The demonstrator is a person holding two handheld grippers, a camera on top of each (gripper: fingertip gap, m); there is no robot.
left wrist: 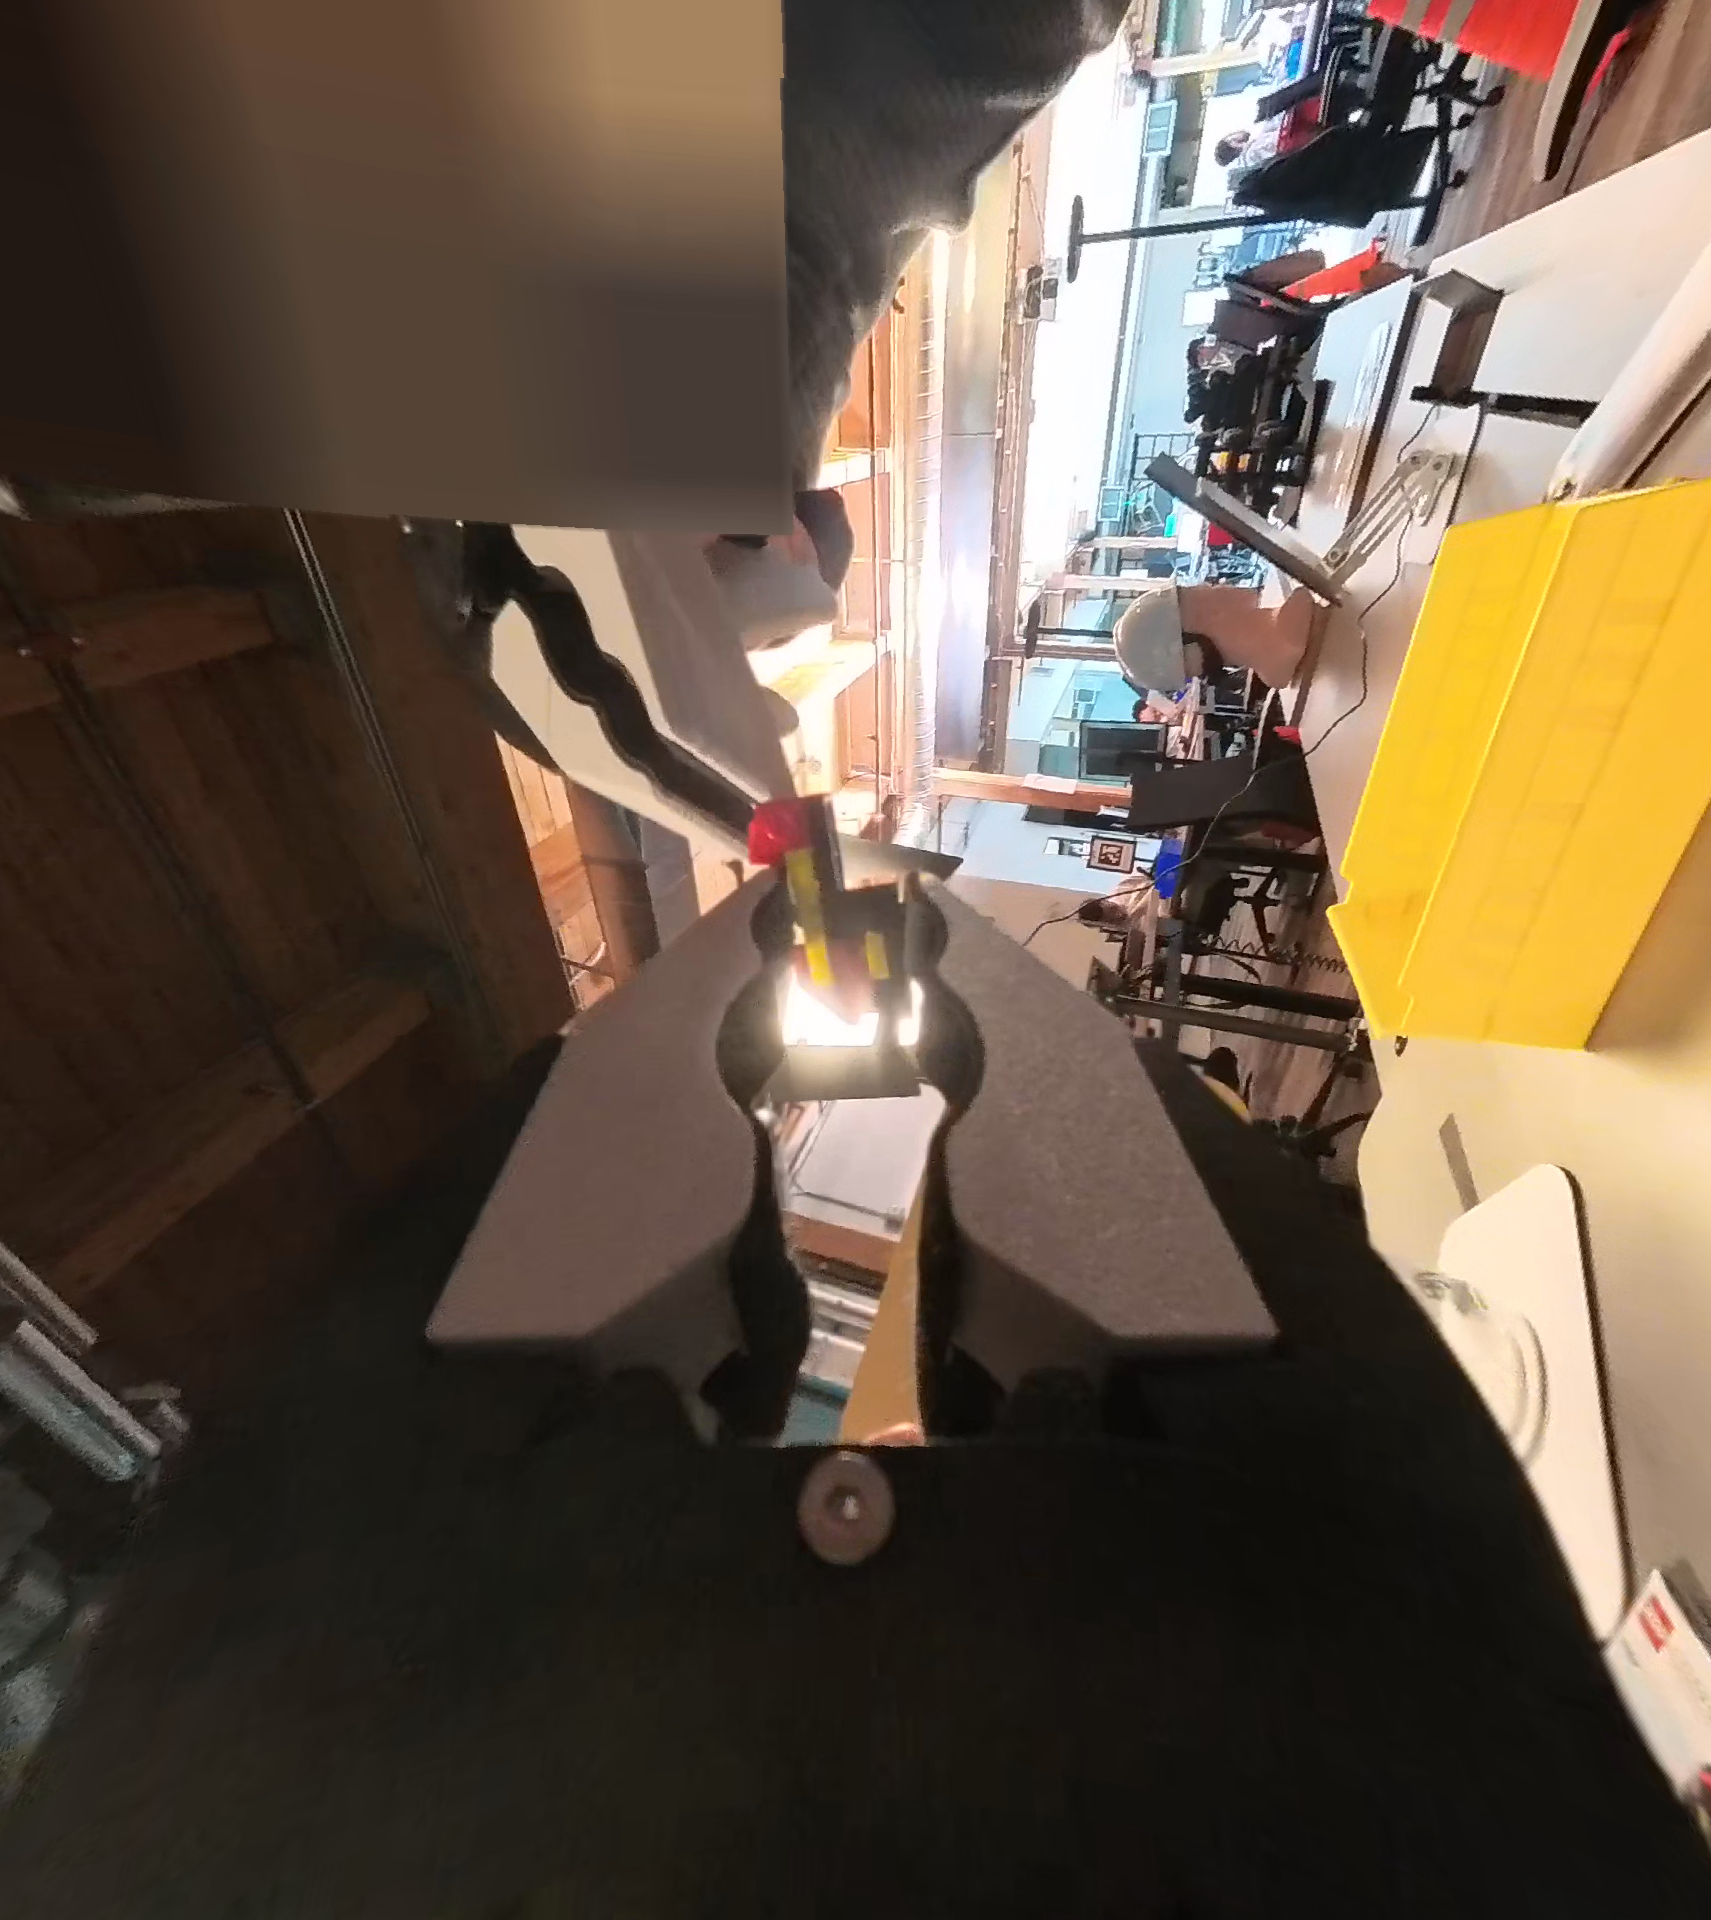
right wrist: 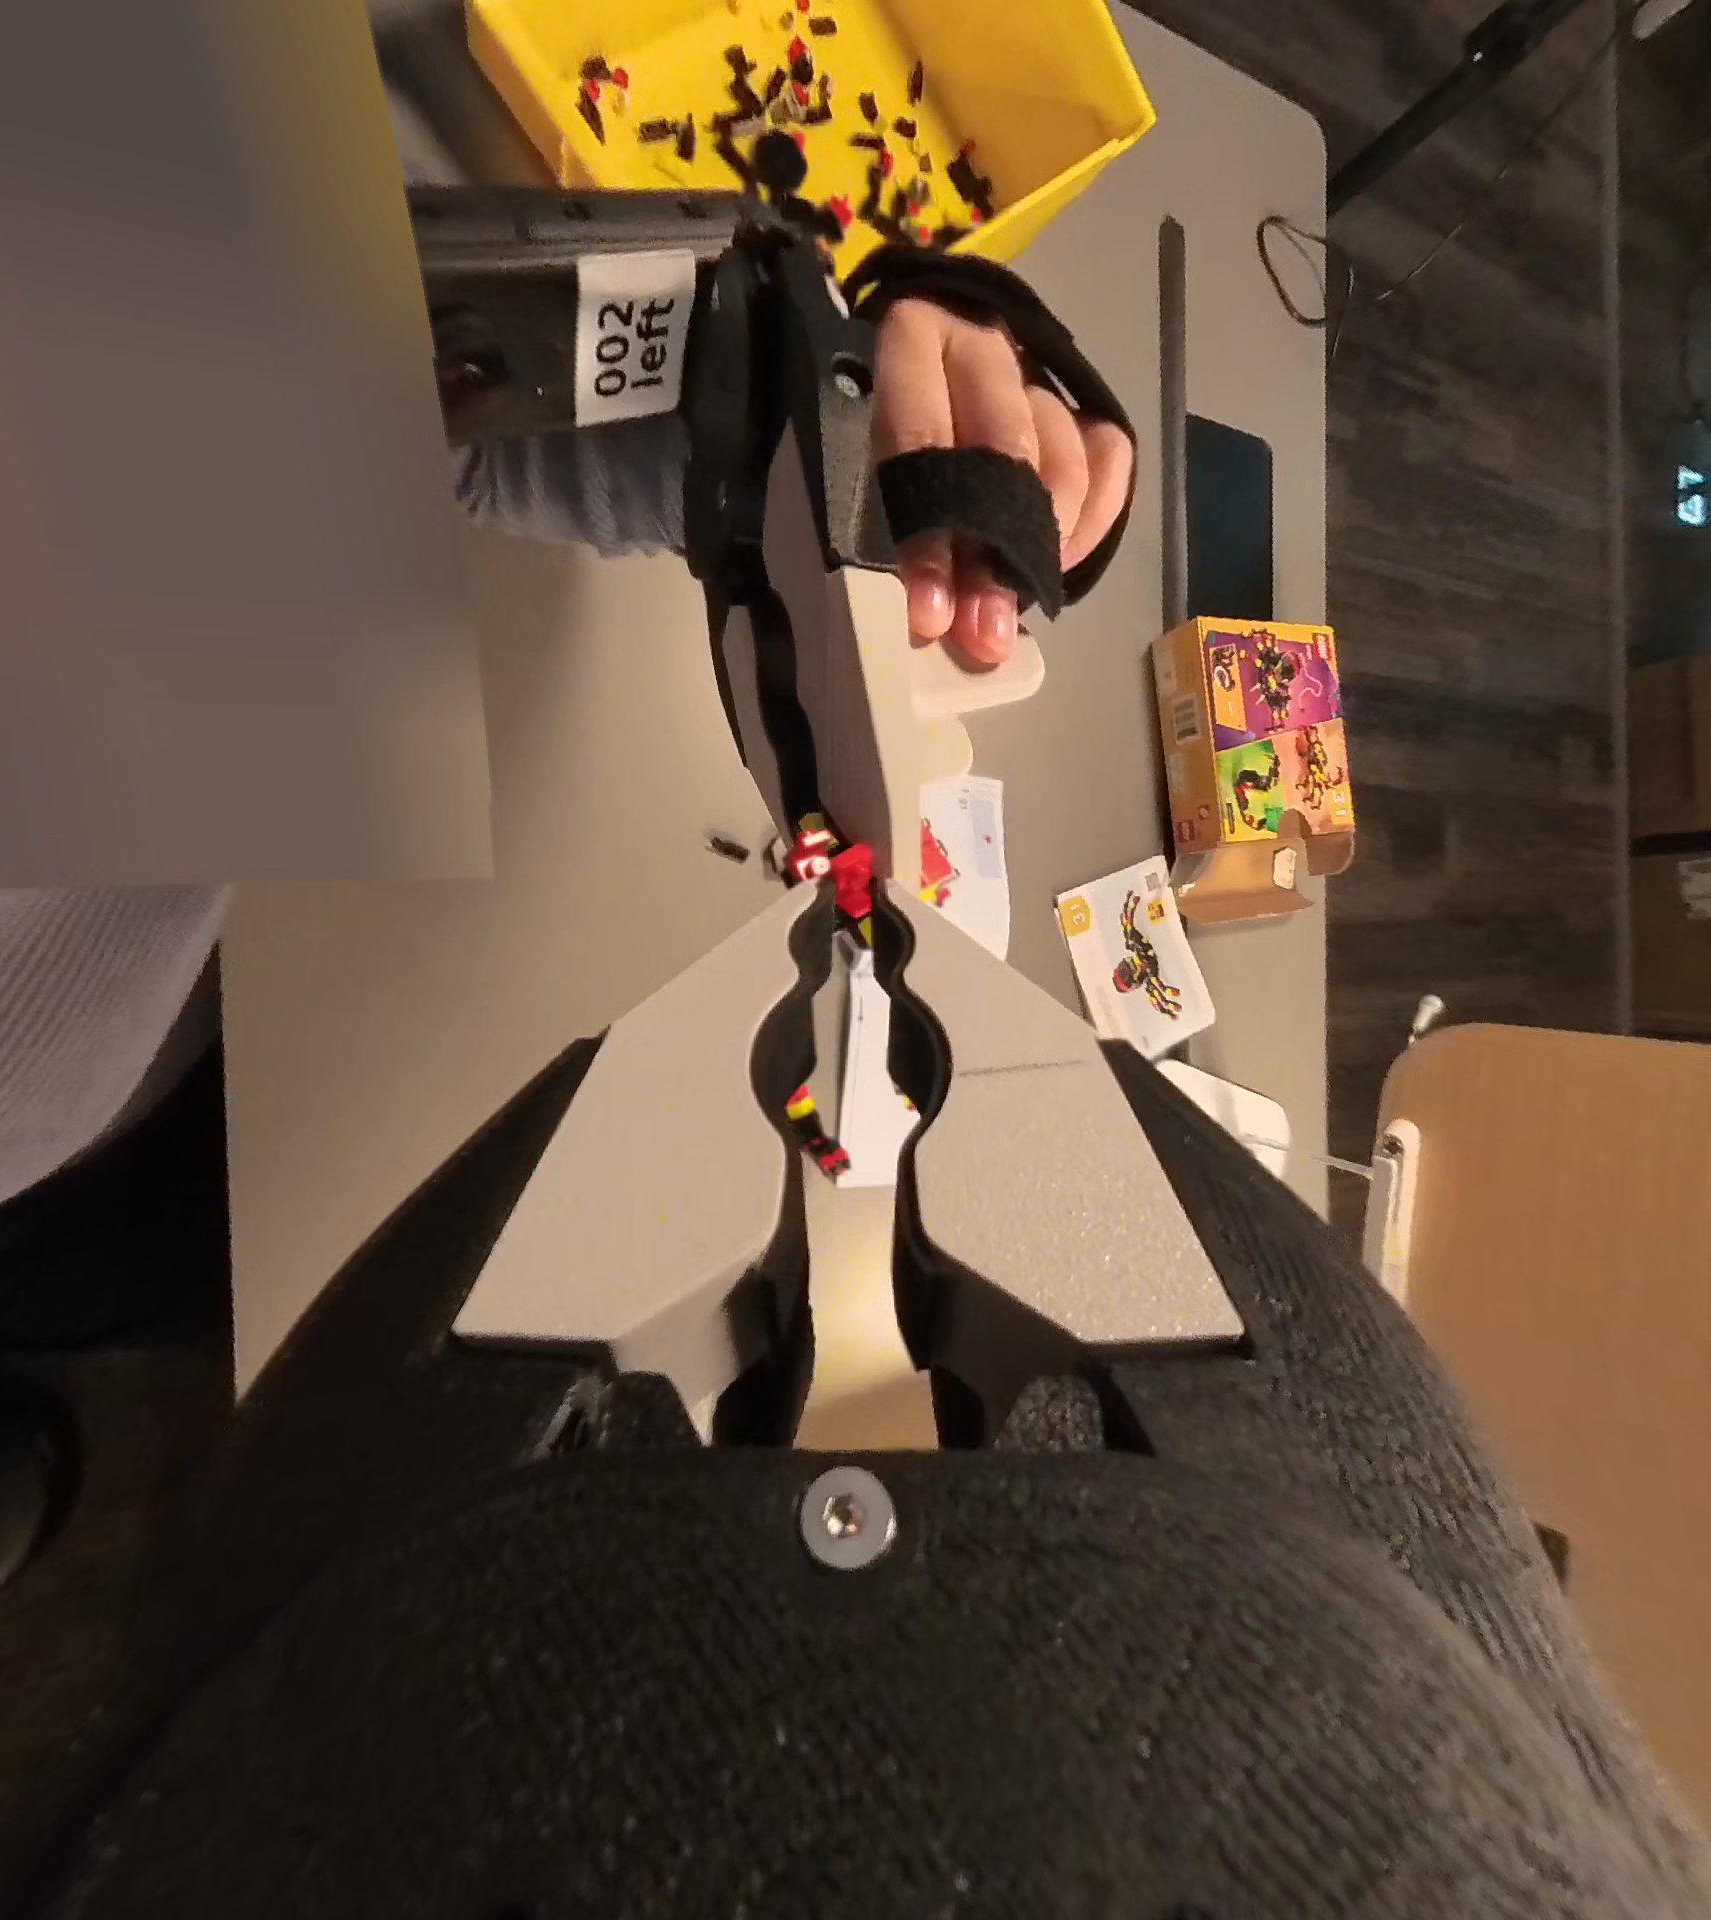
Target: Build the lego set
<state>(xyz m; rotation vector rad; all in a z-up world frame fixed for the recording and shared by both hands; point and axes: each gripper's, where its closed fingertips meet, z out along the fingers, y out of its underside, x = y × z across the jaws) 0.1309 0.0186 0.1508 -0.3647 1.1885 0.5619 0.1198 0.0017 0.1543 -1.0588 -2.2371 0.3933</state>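
While both claws met above the table, the left gripper was clamped on a small black-and-yellow lego assembly, its jaws drawn in tight around the piece near their tips. A red piece sat at the far end of that assembly, where the other claw reached in. In the right wrist view, the right gripper had its jaws nearly together at the tips, pinching the red piece right against the left gripper's tip. A short black, yellow and red segment showed lower down between the right jaws; whether it was gripped or merely hanging there could not be told.

Outward from the claws: a hand, strapped in black, held the left tool. Beyond it stood a yellow bin with many loose dark and red pieces scattered inside. On the table lay an instruction sheet and the opened set box.

Judgement: build at an early to middle stage. One small sub-assembly existed and a red part was being joined to it; most pieces remained loose in the bin, so the bulk of the model was left to do.
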